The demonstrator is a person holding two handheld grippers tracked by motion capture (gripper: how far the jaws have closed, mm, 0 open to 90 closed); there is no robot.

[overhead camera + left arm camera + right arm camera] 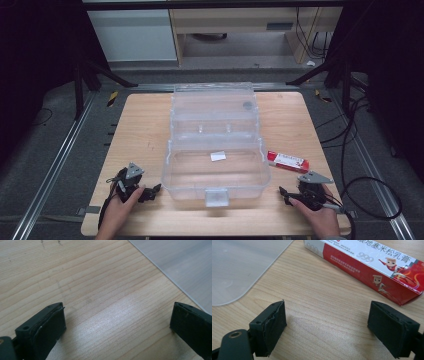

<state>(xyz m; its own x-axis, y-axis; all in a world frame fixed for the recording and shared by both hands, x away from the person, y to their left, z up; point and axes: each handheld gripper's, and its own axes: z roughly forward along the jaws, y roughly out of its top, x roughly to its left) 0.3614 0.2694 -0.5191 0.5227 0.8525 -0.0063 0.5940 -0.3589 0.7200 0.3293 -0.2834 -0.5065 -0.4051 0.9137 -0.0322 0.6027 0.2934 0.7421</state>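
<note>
From the high view, a clear plastic storage box [215, 170] sits in the middle of the wooden surface [145, 130] with its lid [214, 107] thrown back, so the cavity is open from above and ready to receive something. A red-and-white ointment carton [287, 161] lies flat just beside the box's right wall, within easy reach of the right tool [287, 196]. The left tool [152, 191] rests low at the box's near left corner, probably parked there to steady the box if needed.

In the left gripper view, the jaws stand wide apart over bare wood with nothing between them; the box's frosted edge [180, 262] runs past the upper right.

In the right gripper view, the jaws likewise gape empty. The carton [372, 267] lies just ahead, angled across, the likely next pick, and the box's rounded corner [239, 270] sits to the left.
</note>
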